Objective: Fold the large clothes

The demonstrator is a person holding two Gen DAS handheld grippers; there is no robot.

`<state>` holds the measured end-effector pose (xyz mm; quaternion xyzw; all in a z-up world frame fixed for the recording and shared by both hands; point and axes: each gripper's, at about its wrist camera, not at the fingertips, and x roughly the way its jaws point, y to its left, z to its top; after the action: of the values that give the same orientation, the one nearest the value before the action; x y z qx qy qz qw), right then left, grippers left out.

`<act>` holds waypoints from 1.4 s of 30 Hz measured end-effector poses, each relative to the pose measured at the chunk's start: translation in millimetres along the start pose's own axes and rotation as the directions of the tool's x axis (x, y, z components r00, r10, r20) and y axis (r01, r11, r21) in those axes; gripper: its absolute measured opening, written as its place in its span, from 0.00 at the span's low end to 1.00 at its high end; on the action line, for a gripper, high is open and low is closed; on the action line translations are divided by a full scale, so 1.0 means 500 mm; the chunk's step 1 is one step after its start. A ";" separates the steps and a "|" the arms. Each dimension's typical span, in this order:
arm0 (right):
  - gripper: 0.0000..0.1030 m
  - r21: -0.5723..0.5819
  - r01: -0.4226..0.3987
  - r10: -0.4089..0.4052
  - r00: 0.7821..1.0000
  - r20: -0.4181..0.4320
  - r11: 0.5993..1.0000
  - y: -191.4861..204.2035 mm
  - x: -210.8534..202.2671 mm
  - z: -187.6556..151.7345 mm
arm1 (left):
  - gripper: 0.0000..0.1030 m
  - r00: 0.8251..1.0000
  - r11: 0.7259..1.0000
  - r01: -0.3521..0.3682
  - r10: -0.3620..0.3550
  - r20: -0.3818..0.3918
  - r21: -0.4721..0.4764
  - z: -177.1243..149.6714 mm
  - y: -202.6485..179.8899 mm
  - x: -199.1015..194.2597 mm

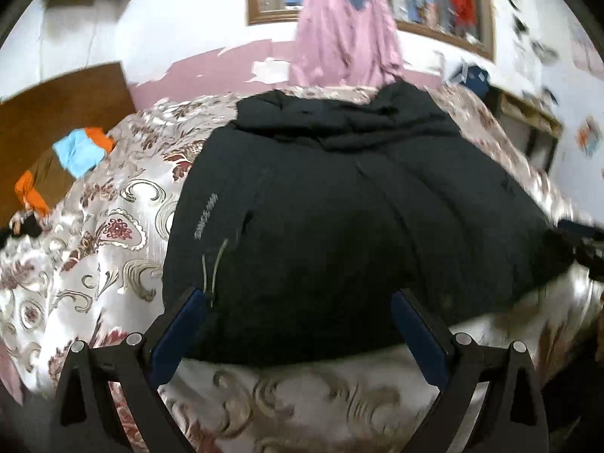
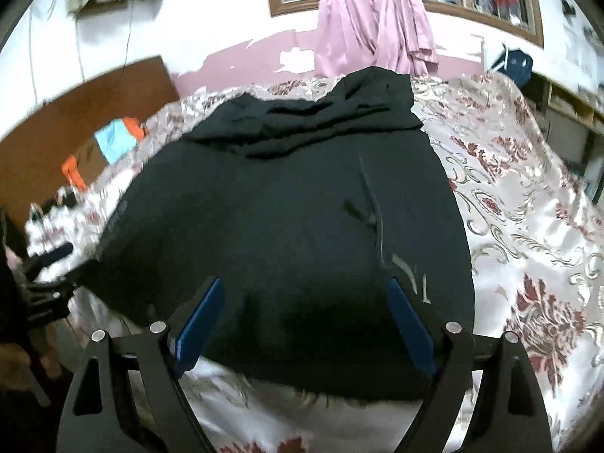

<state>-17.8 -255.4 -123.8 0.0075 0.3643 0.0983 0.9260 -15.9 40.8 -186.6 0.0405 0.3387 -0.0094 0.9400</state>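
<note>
Both rigs show matte black angular frames with triangular cut-outs, round silver pins at the joints and flat blue pads lining each hand-held gripper (image 1: 298,302) (image 2: 305,290) finger.

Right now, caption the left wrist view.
Open left gripper poised over black jacket on floral bedspread.

Dim indoor light, blurred fisheye edges.

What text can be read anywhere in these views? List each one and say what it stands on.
Grey print on the black jacket, running along its left side: too blurred to read in the left wrist view, and hardly visible in the right wrist view.
Pictures stuck on the wall: too small and blurred to show any words.
No other text shows.
</note>
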 end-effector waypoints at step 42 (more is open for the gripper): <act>0.86 -0.161 0.297 -0.286 0.954 0.088 0.941 0.031 0.020 -0.004 | 0.96 0.982 0.961 -0.188 0.190 0.009 0.204 -0.061 -0.016 0.051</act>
<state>-14.6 -238.4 -130.5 -0.1234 0.3219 -0.0092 0.9386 -16.1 35.4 -226.6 0.1689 0.3353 0.0458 0.9257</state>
